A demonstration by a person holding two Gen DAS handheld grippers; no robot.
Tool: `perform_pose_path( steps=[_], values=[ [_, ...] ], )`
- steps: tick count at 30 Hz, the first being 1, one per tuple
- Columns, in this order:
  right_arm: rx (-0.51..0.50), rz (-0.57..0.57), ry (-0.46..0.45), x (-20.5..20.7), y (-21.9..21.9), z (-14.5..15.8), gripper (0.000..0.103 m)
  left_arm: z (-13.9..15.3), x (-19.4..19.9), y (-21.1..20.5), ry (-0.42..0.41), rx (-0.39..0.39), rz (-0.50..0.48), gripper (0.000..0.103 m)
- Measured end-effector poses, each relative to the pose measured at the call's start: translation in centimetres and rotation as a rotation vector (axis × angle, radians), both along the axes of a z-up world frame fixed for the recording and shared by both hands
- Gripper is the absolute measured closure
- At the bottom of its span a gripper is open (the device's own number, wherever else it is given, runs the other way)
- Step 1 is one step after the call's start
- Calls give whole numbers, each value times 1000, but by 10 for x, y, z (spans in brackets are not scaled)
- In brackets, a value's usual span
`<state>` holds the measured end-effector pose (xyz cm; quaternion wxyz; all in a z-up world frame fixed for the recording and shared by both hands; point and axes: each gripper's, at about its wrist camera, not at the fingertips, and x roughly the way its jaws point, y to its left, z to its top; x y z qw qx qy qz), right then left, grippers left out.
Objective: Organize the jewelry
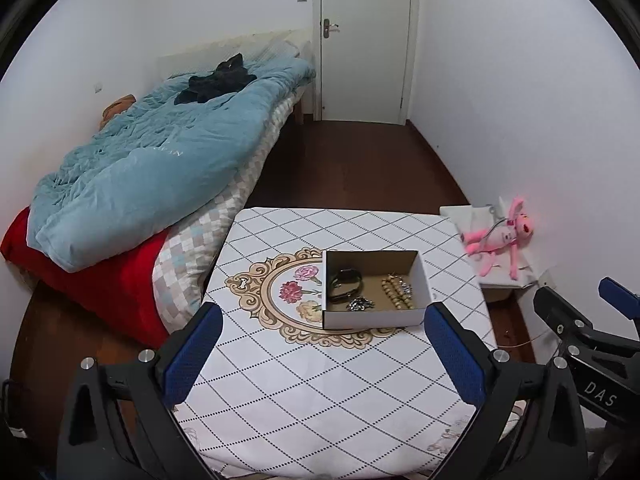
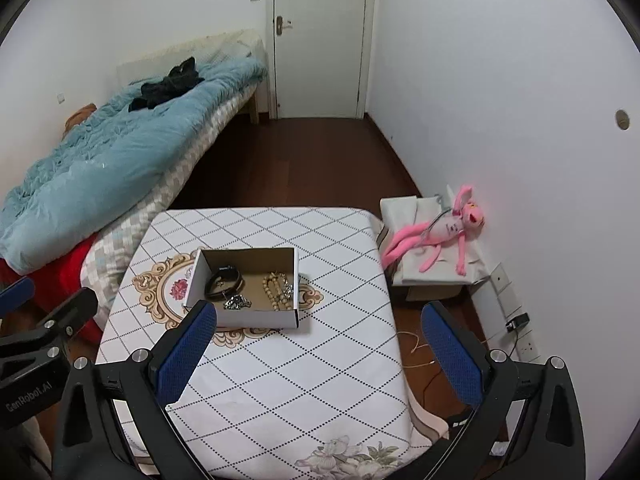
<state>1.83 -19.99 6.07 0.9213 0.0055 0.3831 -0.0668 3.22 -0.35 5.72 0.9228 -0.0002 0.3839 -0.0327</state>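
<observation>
Jewelry sits inside open cardboard box (image 1: pixel 376 288) on table (image 1: pixel 320 380), none held. Right wrist view alone shows wall sockets with plugged charger (image 2: pixel 518 322), loose cord on floor, round wall fitting (image 2: pixel 622 119) and floral print at table's near edge; left wrist view alone shows full flower medallion (image 1: pixel 296 296) left of box. Each view catches the other gripper at its side edge.

Room: bed with blue duvet (image 1: pixel 152 160), red blanket (image 1: pixel 100 280), black garment (image 1: pixel 216 84) on top; white door (image 1: pixel 364 40), dark wood floor, white walls. Tablecloth white with diamond grid. Pink plush toy (image 2: pixel 444 232) lies on low box beside table.

Left gripper (image 1: pixel 324 352) spread wide, empty, box just ahead between its fingers and slightly above. Right gripper (image 2: pixel 320 348) spread wide, empty, box ahead toward its left finger (image 2: pixel 188 348), which overlaps box's near corner in view.

In box: black bracelet (image 1: pixel 346 282) left, bead strand (image 1: pixel 396 292) right, silver chain (image 1: pixel 360 304) front.
</observation>
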Motion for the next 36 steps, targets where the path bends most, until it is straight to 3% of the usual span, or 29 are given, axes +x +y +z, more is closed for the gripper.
perform_pose_path(
  steps=[13,36],
  values=[
    [17,-8,-20,-13,-3,20,0,8,1,3,22,-26,6,0],
    [12,11,203,107,-5,-36,0,-38,102,-14,228,44,12,0]
  ],
)
